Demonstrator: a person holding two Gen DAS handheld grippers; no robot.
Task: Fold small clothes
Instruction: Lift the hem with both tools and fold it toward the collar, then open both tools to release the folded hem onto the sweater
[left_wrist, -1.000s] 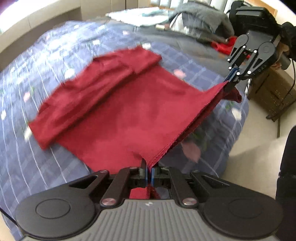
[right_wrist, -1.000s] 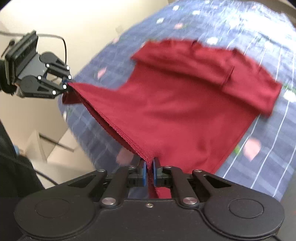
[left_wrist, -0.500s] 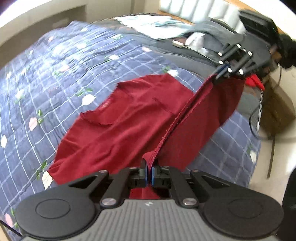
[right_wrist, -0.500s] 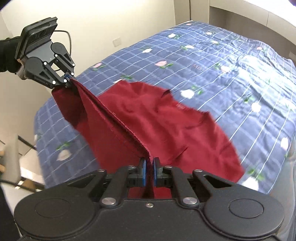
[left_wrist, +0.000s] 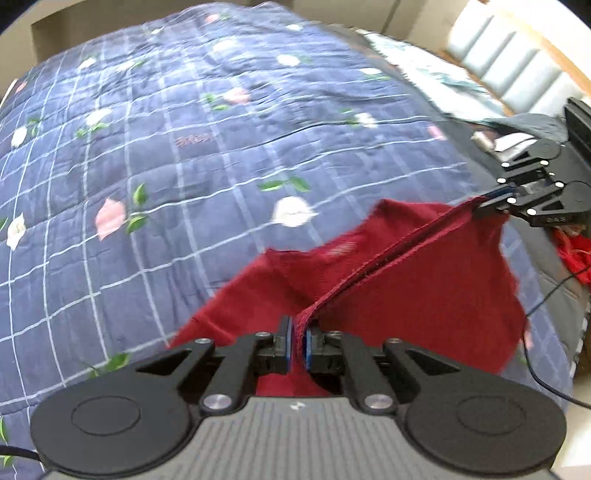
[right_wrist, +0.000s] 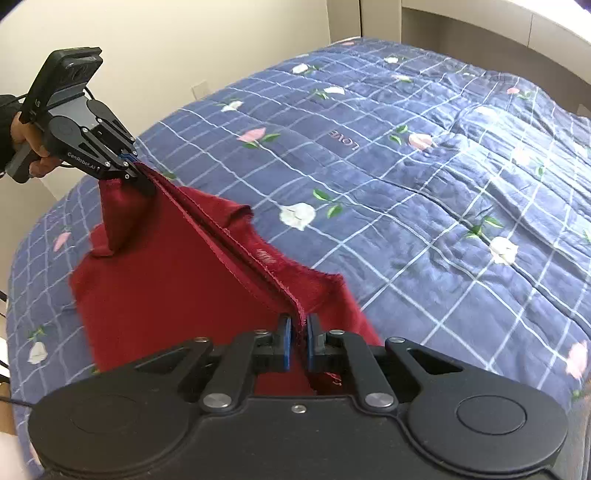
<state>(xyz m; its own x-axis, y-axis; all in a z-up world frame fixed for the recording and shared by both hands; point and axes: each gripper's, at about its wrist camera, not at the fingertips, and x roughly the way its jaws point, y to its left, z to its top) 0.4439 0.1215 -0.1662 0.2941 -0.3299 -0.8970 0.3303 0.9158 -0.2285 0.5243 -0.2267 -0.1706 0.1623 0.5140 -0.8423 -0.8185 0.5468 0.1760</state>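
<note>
We hold the red garment (right_wrist: 177, 295) by one edge, stretched taut between our two grippers above the bed (right_wrist: 424, 177). The left gripper (left_wrist: 298, 341) has its fingers (left_wrist: 284, 343) pressed together on one corner of that edge, with only the cloth's thickness between the blue pads. The right gripper (right_wrist: 298, 343) pinches the other corner, though its fingers stand slightly apart around the bunched hem. From the left wrist view the right gripper (left_wrist: 489, 201) shows at the far end of the edge; from the right wrist view the left gripper (right_wrist: 135, 173) does the same.

Below the raised edge the shirt hangs down, and its lower part lies on the quilt near the bed's near edge, seemingly doubled, with the inside of the neckline facing up.

We judge that we are partway through a fold, carrying the held edge over the rest of the garment. To do it well, we should keep the edge straight and level, both grippers moving at one pace so neither corner leads. We should lower it onto the matching far edge, lay the cloth down flat without dragging the part already resting, and release only once the edge lies on the fabric.
</note>
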